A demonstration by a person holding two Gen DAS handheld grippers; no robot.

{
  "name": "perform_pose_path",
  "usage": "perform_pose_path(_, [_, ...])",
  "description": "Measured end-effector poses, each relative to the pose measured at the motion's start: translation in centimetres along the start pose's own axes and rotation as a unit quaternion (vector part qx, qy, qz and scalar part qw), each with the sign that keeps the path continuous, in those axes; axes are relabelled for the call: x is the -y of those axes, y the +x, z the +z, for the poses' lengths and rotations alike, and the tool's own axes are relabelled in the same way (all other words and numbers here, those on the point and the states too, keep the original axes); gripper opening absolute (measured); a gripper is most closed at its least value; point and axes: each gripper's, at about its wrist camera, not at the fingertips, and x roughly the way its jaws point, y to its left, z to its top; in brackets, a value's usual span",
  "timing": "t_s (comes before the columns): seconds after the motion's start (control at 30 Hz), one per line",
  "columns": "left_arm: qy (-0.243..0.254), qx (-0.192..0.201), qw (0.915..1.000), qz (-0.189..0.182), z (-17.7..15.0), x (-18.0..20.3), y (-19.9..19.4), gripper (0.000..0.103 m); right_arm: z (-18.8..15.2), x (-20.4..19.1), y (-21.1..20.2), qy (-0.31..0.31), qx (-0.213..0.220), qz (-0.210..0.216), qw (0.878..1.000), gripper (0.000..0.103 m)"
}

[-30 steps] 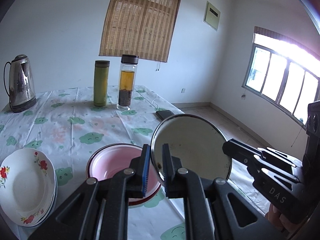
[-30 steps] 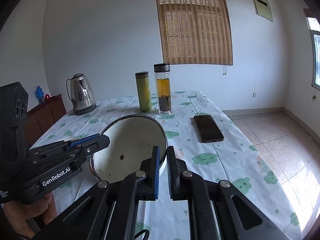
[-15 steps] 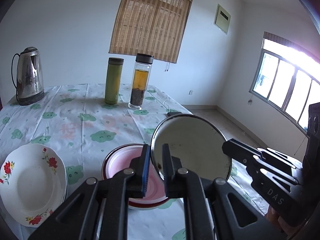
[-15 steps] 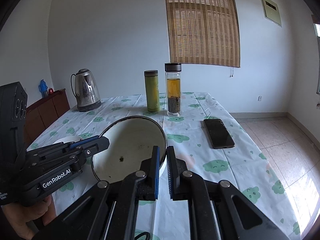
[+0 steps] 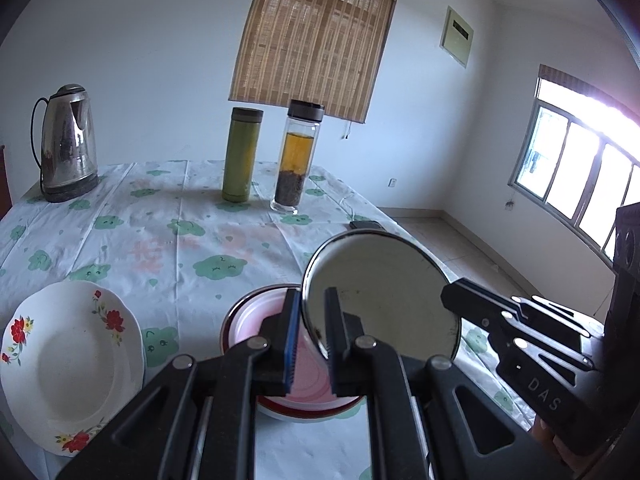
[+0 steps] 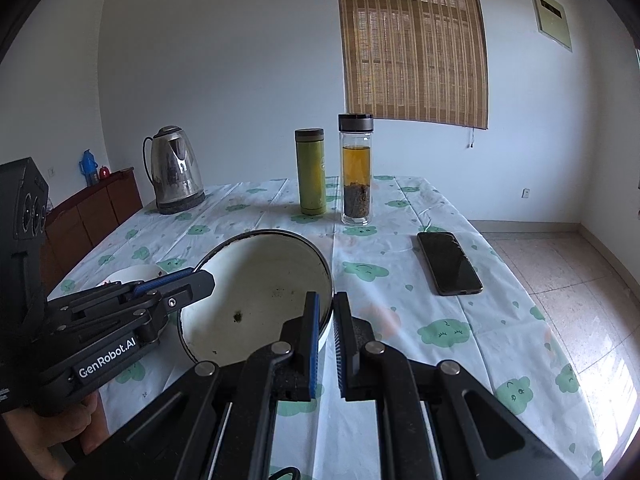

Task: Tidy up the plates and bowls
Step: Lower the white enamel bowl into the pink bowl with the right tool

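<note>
Step in hand, as I judge it: carrying the white enamel bowl (image 6: 256,296) toward the pink bowl (image 5: 276,320) to nest the two.

White enamel bowl is off the counter (image 5: 160,240), tilted, its dark rim pinched on two sides. Left hand-held gripper (image 5: 310,334) clamps the rim on its near-left side, jaws pressed nearly together with only the thin bowl wall between. Right hand-held gripper (image 6: 326,340) clamps the opposite rim the same way, jaws near closed on the wall. Dark speck on the bowl's inner floor.

Pink bowl sits on the counter near its front edge, directly under and behind the lifted bowl in the left wrist view. A stack of flowered plates (image 5: 68,364) rests at the front-left corner.

Pose: both grippers point forward and downward over the front edge, facing each other across the bowl. A hand (image 6: 52,428) shows under the left gripper's body.

Next move calls for levelling the bowl, centring it over the pink one, lowering together, then releasing both pinches evenly. Risk: uneven release tips it.

Kettle (image 5: 66,144), two bottles and phone (image 6: 450,262) lie well clear.
</note>
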Motion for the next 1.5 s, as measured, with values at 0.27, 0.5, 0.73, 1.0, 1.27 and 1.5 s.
perform_pose_path(0.27, [-0.006, -0.01, 0.9999, 0.007, -0.1, -0.6, 0.8, 0.009, -0.1, -0.3, 1.1, -0.003, -0.012, 0.003, 1.0, 0.008])
perform_pose_path(0.5, [-0.011, -0.015, 0.9997, 0.013, -0.2, -1.1, 1.2, 0.009, 0.1, -0.6, 1.8, -0.01, -0.017, 0.003, 1.0, 0.008])
perform_pose_path(0.73, [-0.016, -0.025, 0.9994, 0.018, -0.4, -1.7, 1.9, 0.009, 0.2, -1.0, 2.5, -0.019, -0.024, 0.003, 1.0, 0.008])
perform_pose_path(1.0, [-0.023, -0.033, 0.9989, 0.024, -0.7, -2.3, 2.6, 0.009, 0.3, -1.3, 3.5, -0.023, -0.035, 0.004, 0.999, 0.008])
perform_pose_path(1.27, [-0.023, -0.038, 0.9985, 0.032, -0.7, -2.5, 3.0, 0.009, -0.5, -1.2, 5.4, -0.019, -0.062, 0.009, 0.998, 0.008])
perform_pose_path(1.5, [-0.023, -0.043, 0.9982, 0.035, -0.8, -2.6, 3.2, 0.009, -0.6, -1.2, 5.9, -0.019, -0.071, 0.01, 0.997, 0.008])
